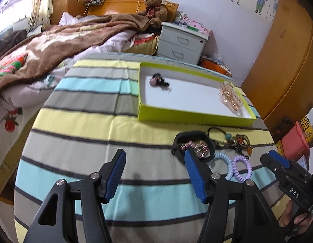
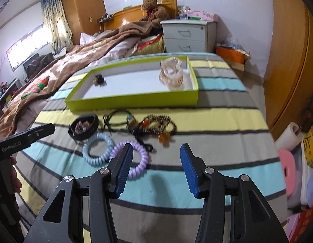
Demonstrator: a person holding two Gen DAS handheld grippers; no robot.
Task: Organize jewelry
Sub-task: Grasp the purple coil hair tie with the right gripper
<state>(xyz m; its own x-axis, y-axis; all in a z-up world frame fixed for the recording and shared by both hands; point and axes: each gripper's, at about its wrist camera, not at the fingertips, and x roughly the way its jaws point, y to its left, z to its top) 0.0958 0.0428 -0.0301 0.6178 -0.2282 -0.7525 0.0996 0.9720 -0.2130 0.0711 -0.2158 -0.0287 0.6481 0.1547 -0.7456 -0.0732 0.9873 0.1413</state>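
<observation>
- While both tools hang over the striped bedspread [image 2: 217, 119], the right gripper [image 2: 156, 162] stands released with nothing between its blue pads, and the left gripper [image 1: 154, 168] is likewise apart and empty.
- Just beyond the right gripper lie two coil hair ties, a purple one [image 2: 134, 158] partly behind its left finger and a pale blue one [image 2: 97, 148] touching it.
- Behind them sit a black bracelet with pink stones [image 2: 83, 128], a black cord necklace [image 2: 116, 119] and a tangle of brown and orange beads [image 2: 156, 125], all loose on the cloth.
- Farther off, the green tray [image 2: 134, 101] already holds a clear hair claw [image 2: 171, 75] at one end and a small dark clip [image 2: 98, 79] at the other.
- The step in hand appears to be reaching for the next loose piece; the next move likely calls for lowering onto a hair tie, closing on its rim and carrying it to the tray.
</observation>
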